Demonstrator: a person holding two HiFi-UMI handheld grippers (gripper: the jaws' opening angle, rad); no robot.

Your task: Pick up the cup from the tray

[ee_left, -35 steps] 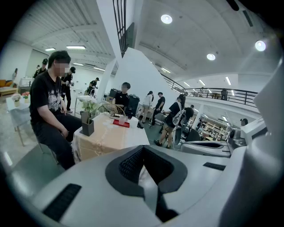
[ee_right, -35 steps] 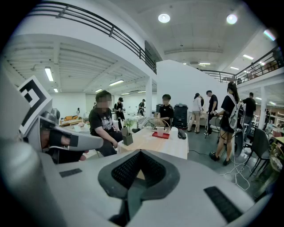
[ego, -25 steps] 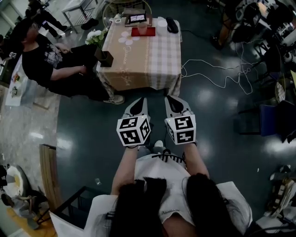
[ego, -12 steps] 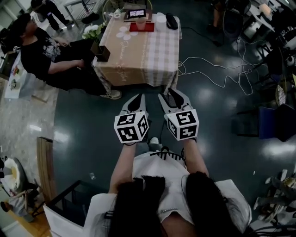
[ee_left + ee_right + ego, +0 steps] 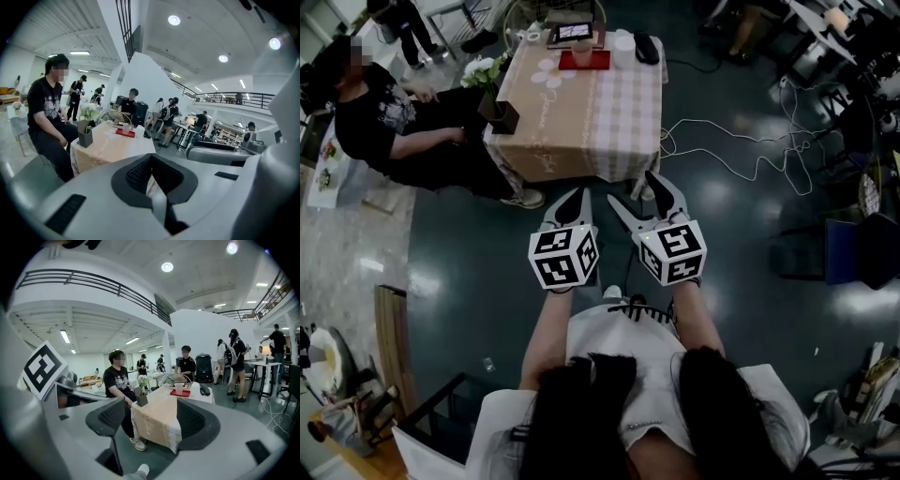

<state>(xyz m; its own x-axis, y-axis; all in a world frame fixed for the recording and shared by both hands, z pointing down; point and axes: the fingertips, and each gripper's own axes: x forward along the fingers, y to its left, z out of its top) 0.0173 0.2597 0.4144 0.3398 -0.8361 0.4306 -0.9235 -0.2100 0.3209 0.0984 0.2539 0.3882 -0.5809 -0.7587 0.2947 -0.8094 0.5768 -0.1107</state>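
Person [image 5: 384,127] in a dark shirt sits at the far left, beside the cloth-covered tabletop [image 5: 581,131], where a dark vase [image 5: 499,111] of white flowers stands on the left corner. At the tabletop's far edge lies the red tray [image 5: 587,63] with the cup [image 5: 582,51] upright on it and a dark object [image 5: 646,47] to its right. Well short of the tabletop, over the dark floor [image 5: 469,281], the left gripper [image 5: 577,195] has its fingers [image 5: 567,208] clenched together on nothing. Beside it, the right gripper [image 5: 633,187] has just been opening; its fingers [image 5: 664,192] stand released and wide apart, nothing between them.
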